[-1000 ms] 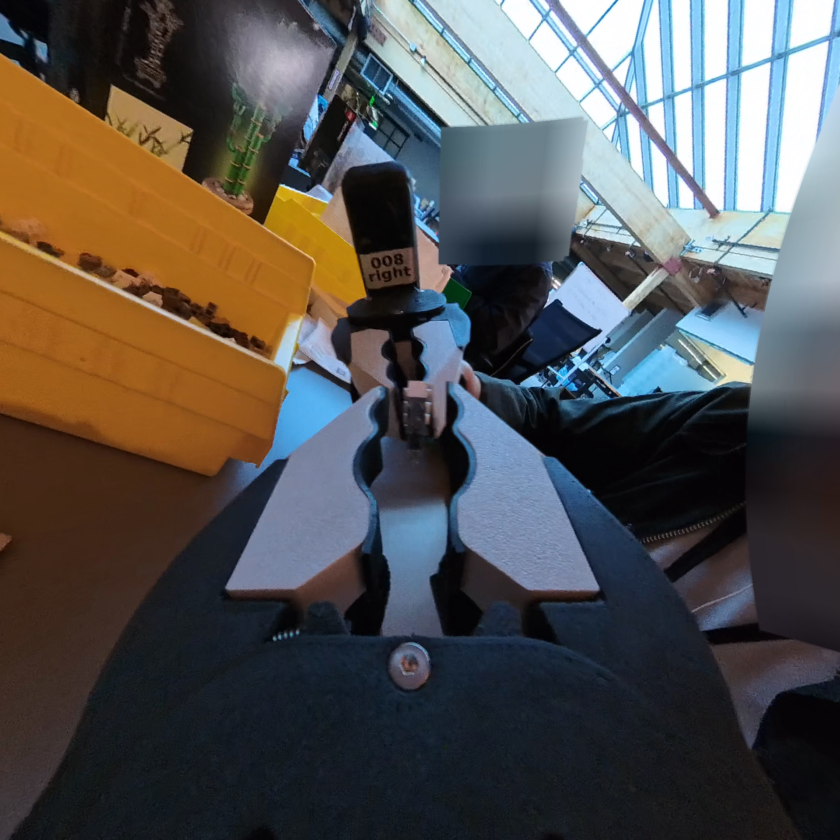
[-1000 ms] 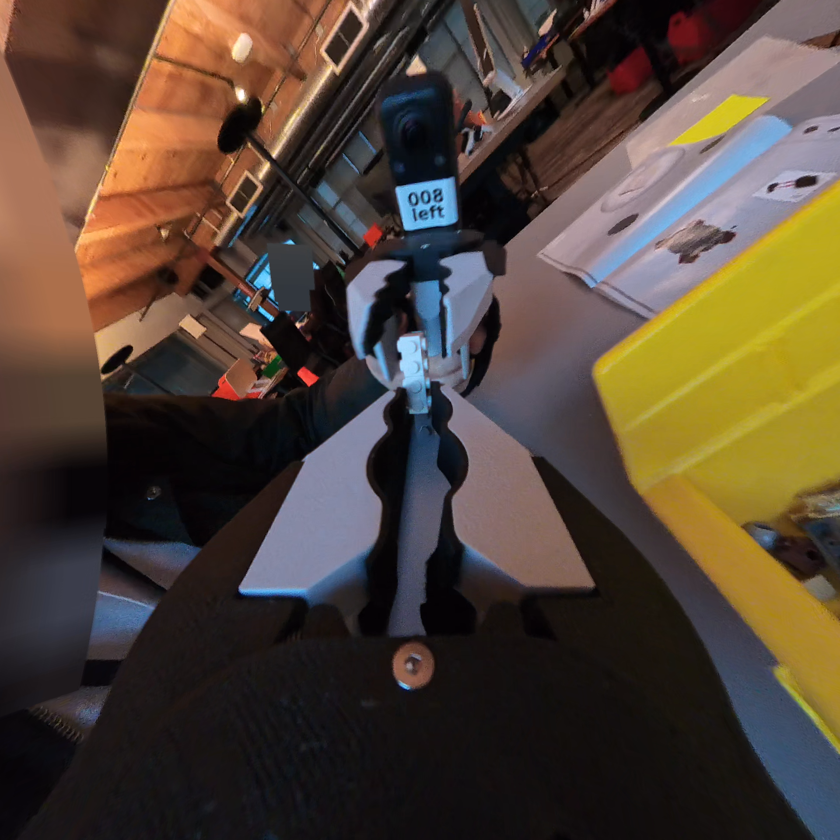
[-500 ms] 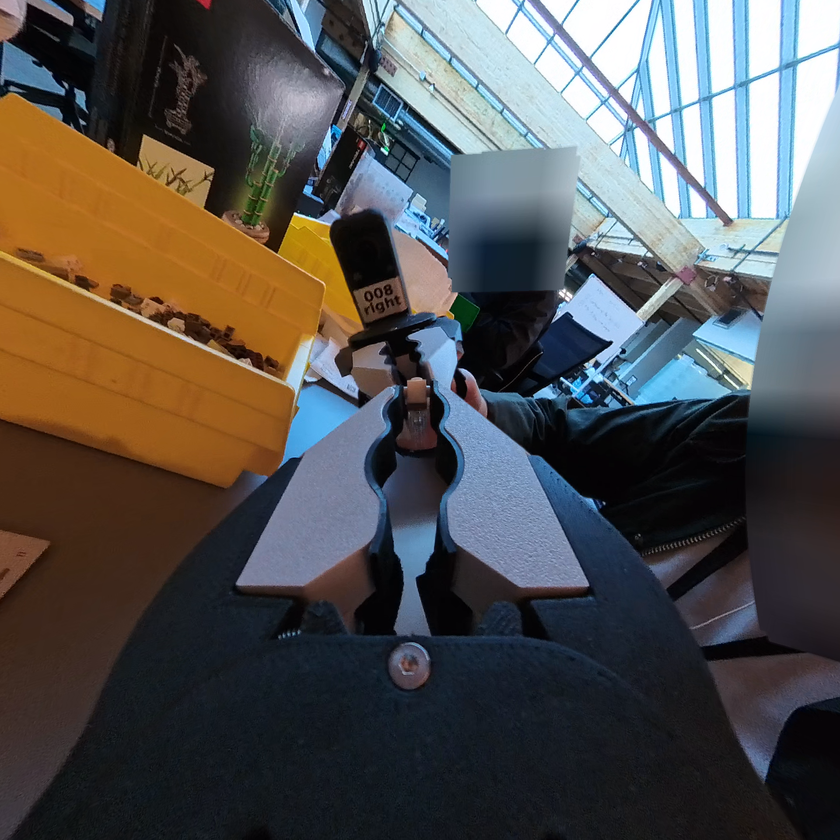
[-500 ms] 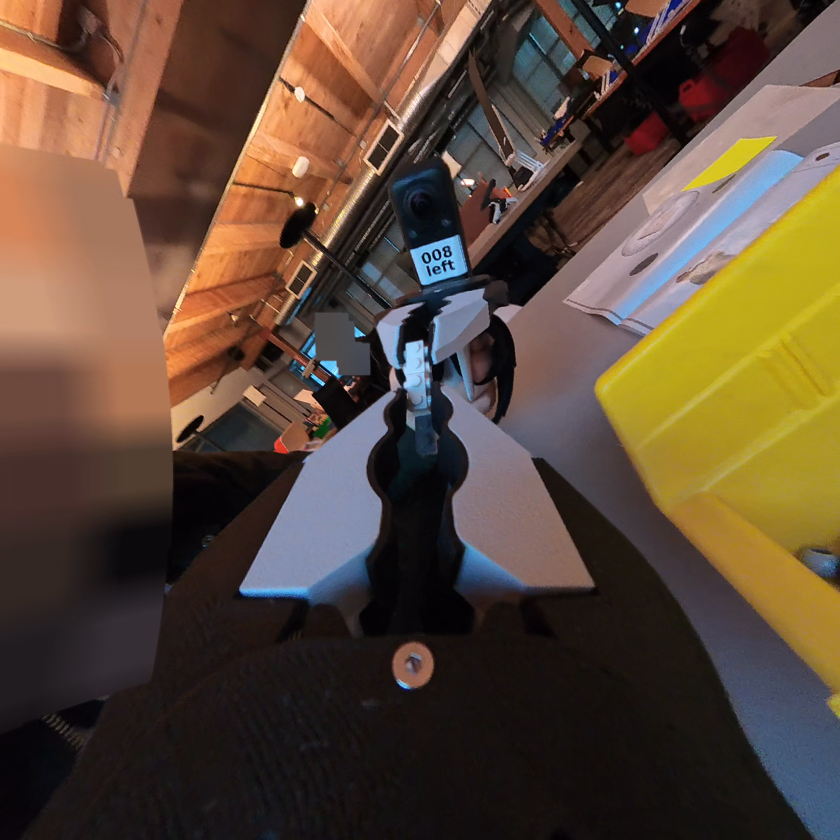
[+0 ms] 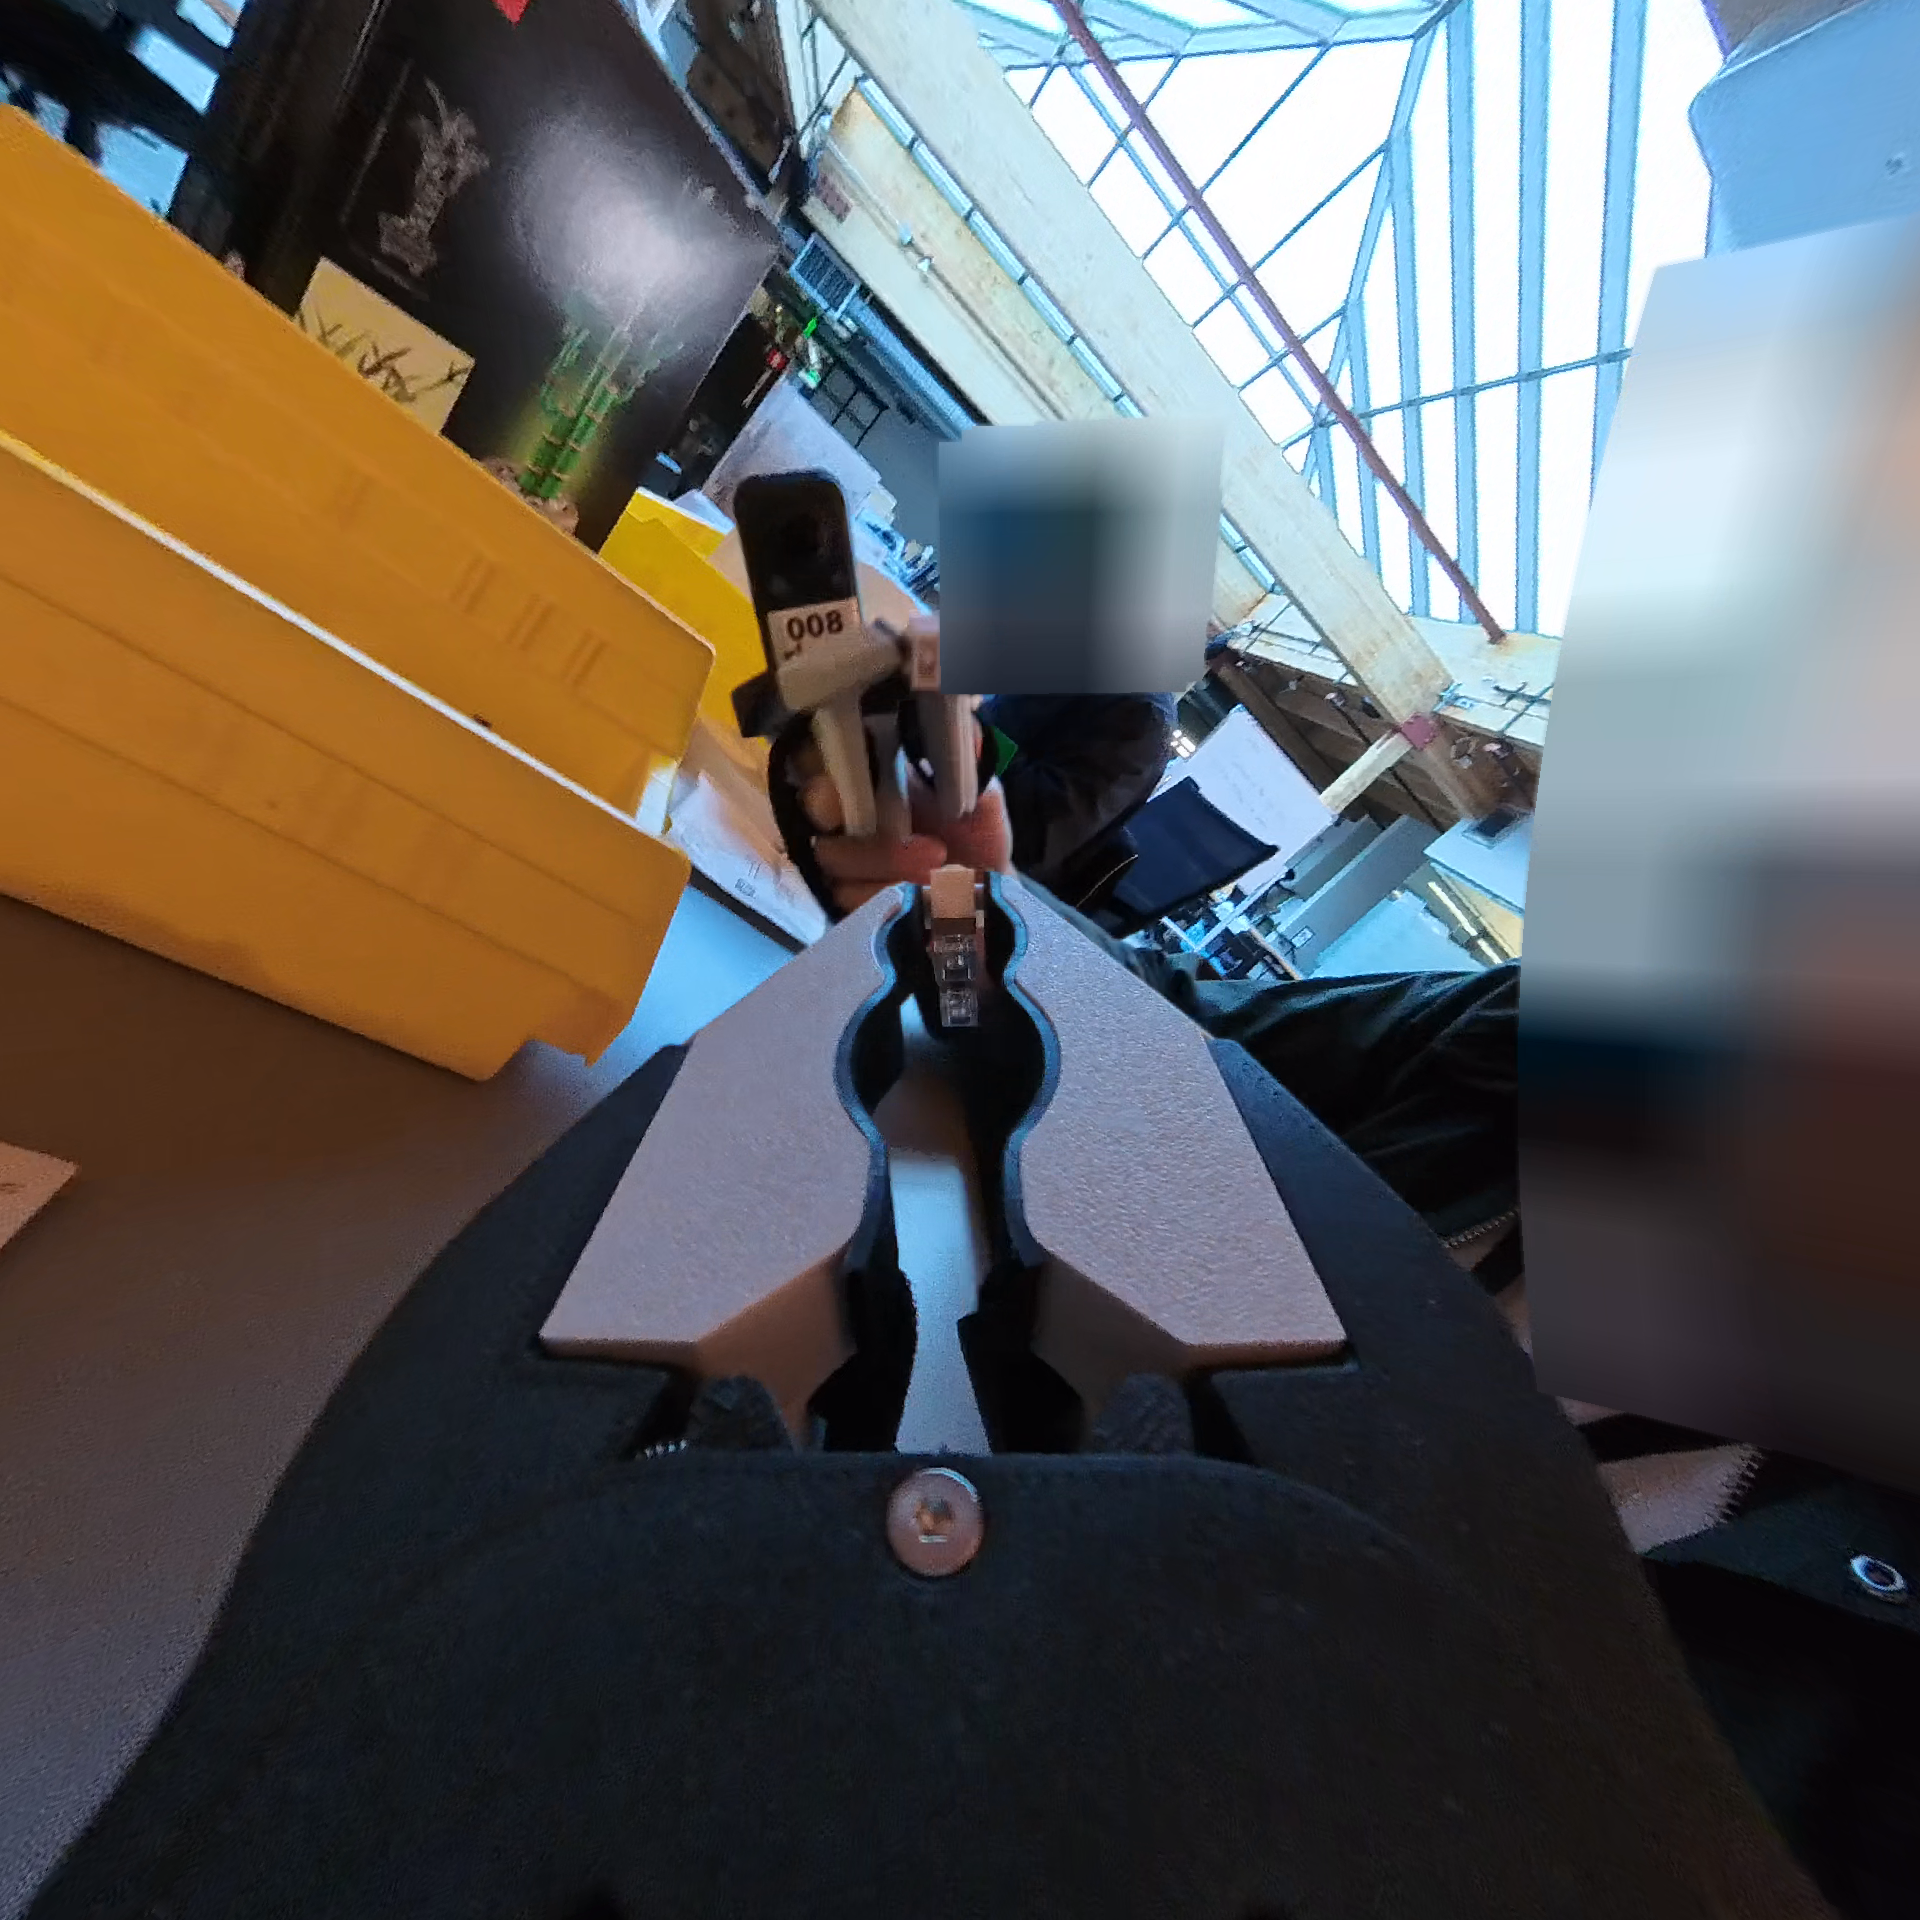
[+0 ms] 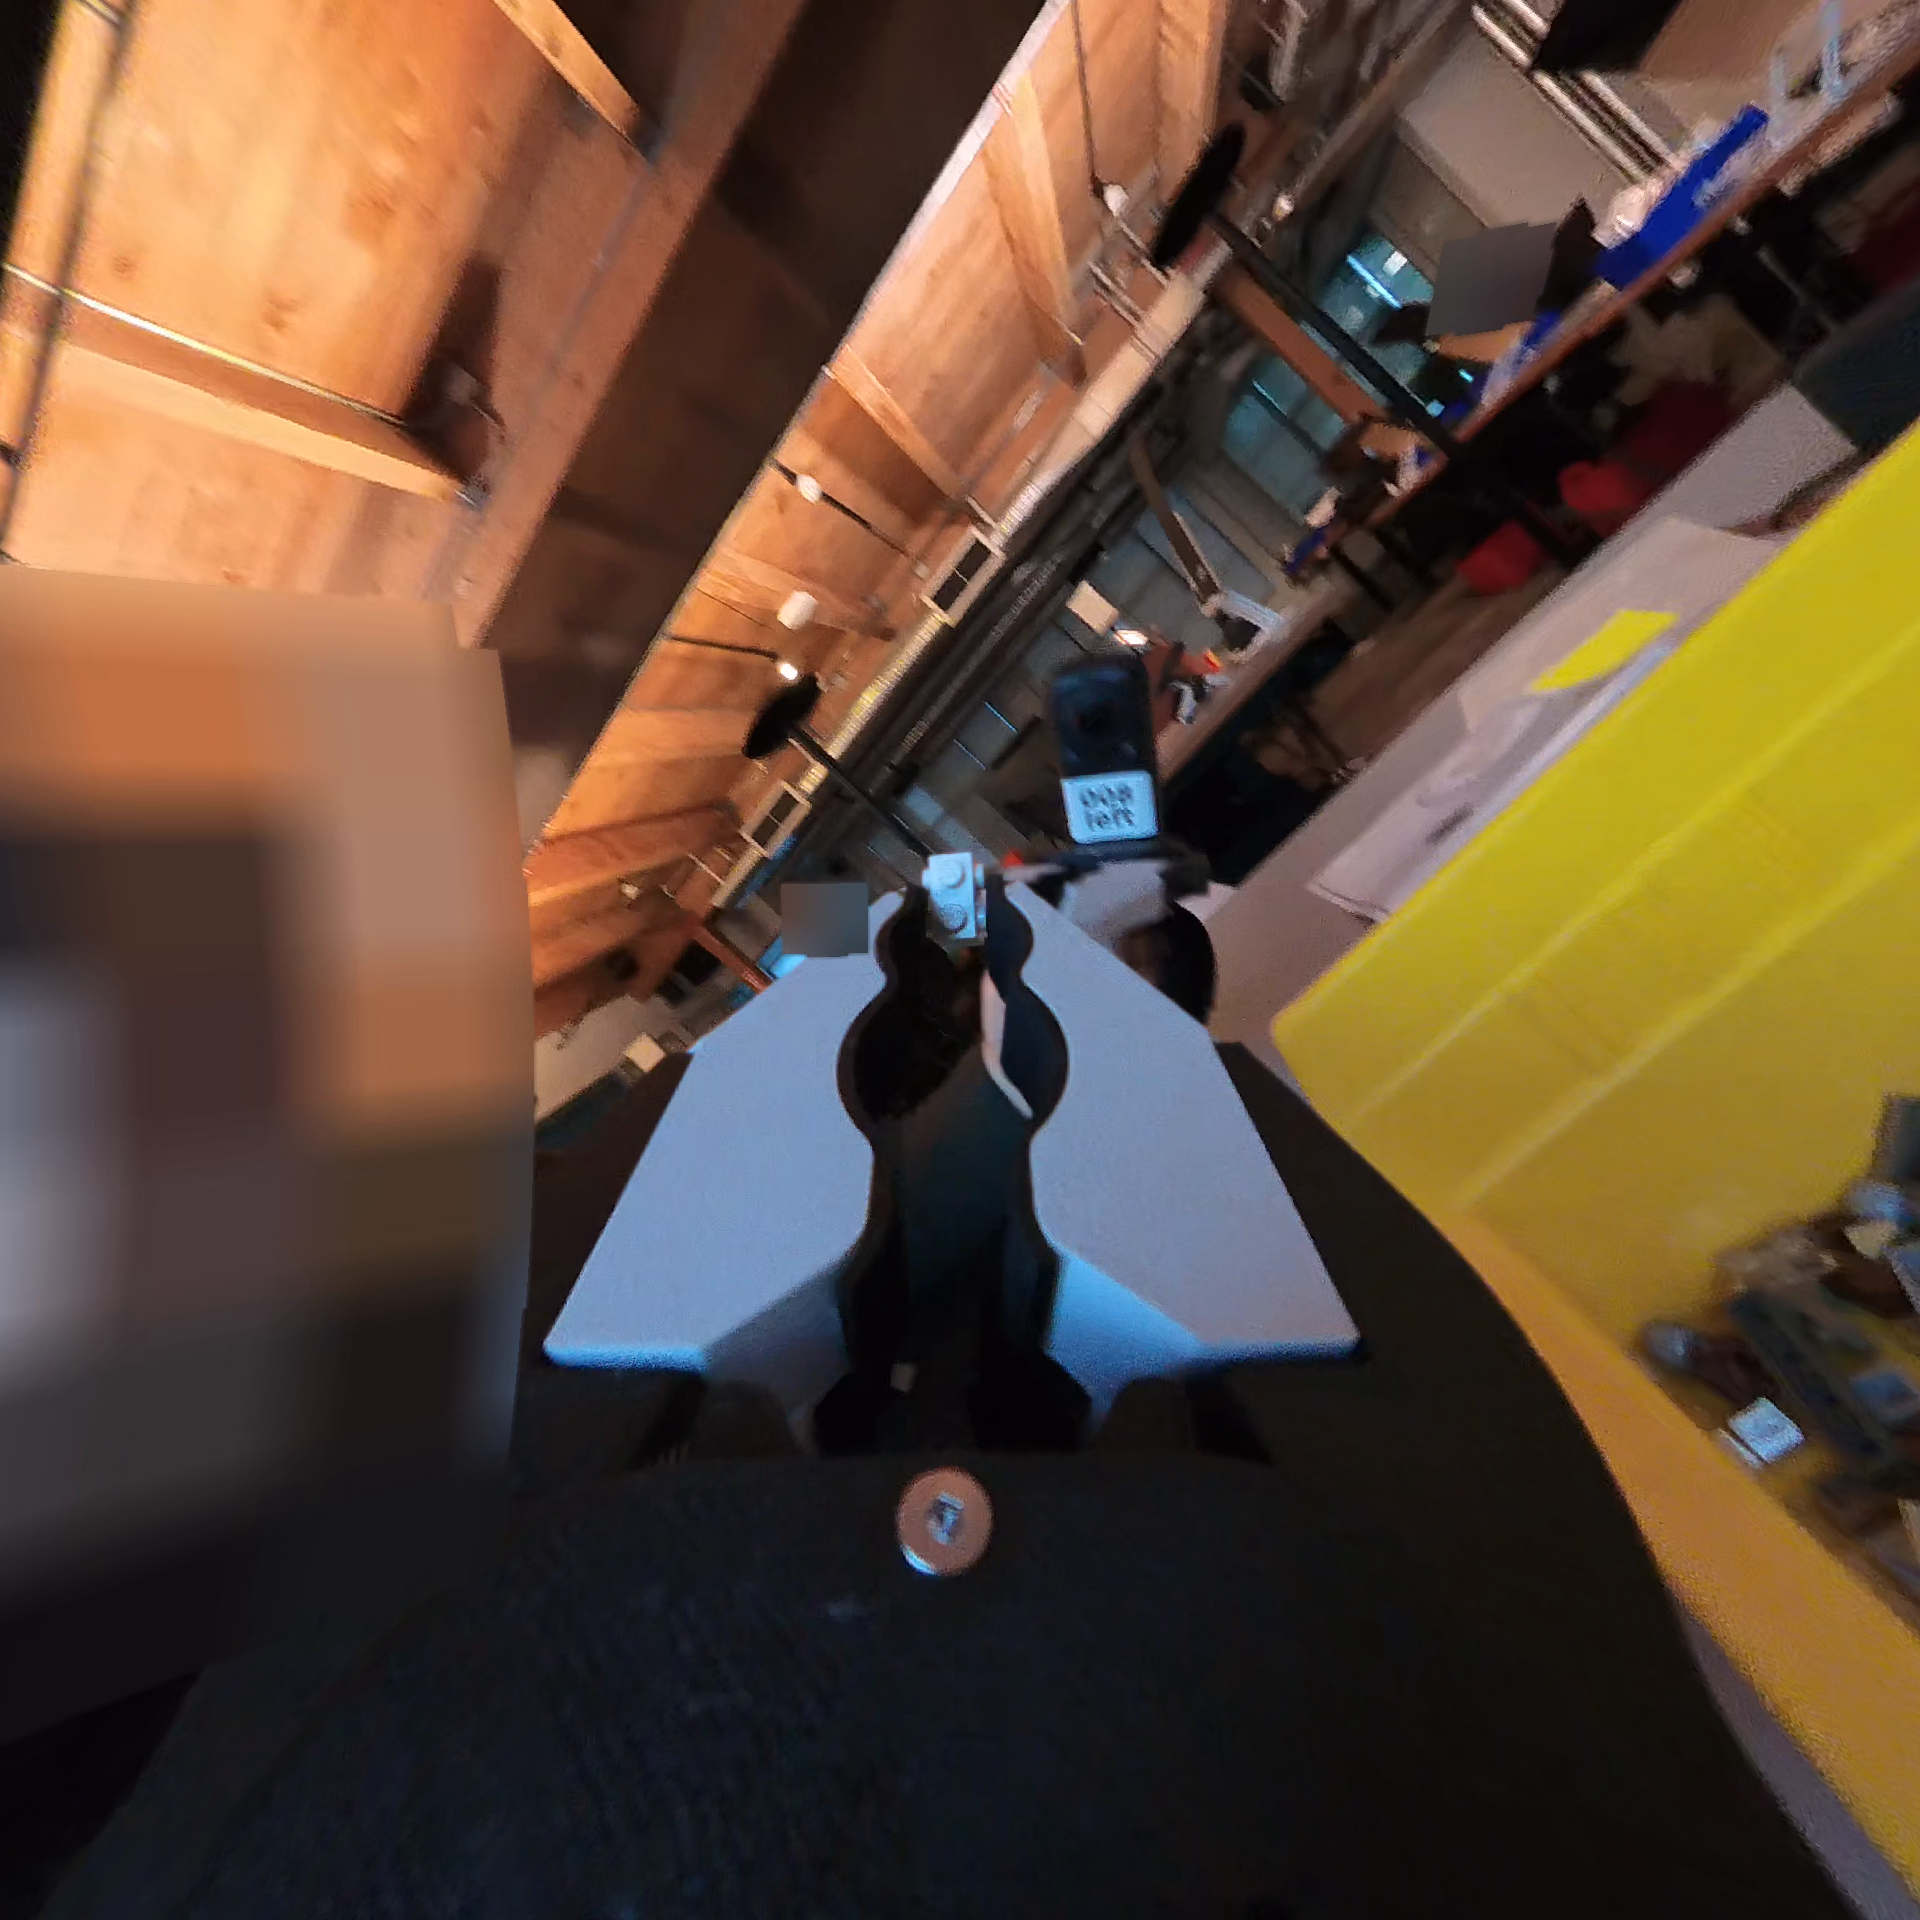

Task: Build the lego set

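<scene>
Both grippers are raised above the table, facing each other but apart. The left gripper (image 5: 952, 914) pinches a small pale lego piece (image 5: 952, 914) with a clear part at its tips. The right gripper (image 6: 961, 914) is clamped on a small white studded brick (image 6: 956, 909). A yellow bin (image 6: 1621, 935) of loose pieces sits to its right.

Parts in the yellow bin (image 6: 1621, 1039) are smeared by motion blur and cut off at the right edge. Another bin (image 5: 312, 727) is cropped at the left, its contents hidden behind the wall.
</scene>
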### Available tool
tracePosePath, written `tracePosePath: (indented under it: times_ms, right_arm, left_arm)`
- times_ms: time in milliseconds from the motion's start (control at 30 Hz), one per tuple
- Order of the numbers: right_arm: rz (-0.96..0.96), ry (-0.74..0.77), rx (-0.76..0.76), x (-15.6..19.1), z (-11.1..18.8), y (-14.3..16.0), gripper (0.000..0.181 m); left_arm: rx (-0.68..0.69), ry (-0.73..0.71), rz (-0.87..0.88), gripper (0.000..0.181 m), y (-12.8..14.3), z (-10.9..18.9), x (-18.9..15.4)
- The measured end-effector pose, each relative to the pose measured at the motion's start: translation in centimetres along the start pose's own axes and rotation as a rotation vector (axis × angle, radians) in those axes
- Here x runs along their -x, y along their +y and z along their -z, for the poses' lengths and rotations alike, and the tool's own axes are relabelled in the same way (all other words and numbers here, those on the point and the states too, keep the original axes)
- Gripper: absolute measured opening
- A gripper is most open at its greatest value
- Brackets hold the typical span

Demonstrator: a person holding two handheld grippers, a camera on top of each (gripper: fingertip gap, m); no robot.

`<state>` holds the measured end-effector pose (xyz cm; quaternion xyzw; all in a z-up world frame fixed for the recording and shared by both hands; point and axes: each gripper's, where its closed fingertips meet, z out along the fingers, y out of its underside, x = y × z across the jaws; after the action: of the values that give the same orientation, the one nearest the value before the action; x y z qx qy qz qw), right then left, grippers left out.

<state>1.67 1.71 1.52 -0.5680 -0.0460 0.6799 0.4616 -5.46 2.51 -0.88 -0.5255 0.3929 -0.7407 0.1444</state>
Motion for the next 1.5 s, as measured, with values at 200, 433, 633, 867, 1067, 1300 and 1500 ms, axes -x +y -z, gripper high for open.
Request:
tracePosePath:
  times_ms: [200, 433, 633, 867, 1067, 1300, 1500]
  right_arm:
    - [0.307, 0.526, -0.011, -6.9, 3.1, -3.0, 0.055]
    - [0.425, 0.358, 0.270, -3.3, -2.8, 4.5, 0.049]
    - [0.223, 0.214, 0.428, -3.2, -4.1, 9.1, 0.006]
    - [0.183, 0.185, 0.271, -2.7, -4.1, 6.8, 0.005]
    - [0.238, 0.165, 0.312, -2.5, -4.4, 7.5, 0.006]
    - [0.232, 0.142, 0.217, -1.8, -3.6, 5.2, 0.021]
    - [0.192, 0.183, 0.345, -2.9, -3.7, 7.4, 0.008]
  left_arm:
    - [-0.004, -0.045, -0.002, 0.008, 0.1, -0.3, 0.7]
    - [0.037, -0.073, 0.010, 0.008, 0.8, -0.6, 1.3]
    - [0.007, -0.049, -0.032, 0.009, 0.4, -0.9, 0.4]
    - [0.031, -0.071, -0.062, 0.021, 0.9, -1.8, 0.5]
    - [0.040, -0.068, -0.061, 0.005, 1.0, -1.8, 0.3]
    - [0.226, -0.132, -0.068, 0.006, 3.7, -2.2, 0.9]
    - [0.279, -0.126, -0.027, 0.006, 4.8, -2.6, 1.1]
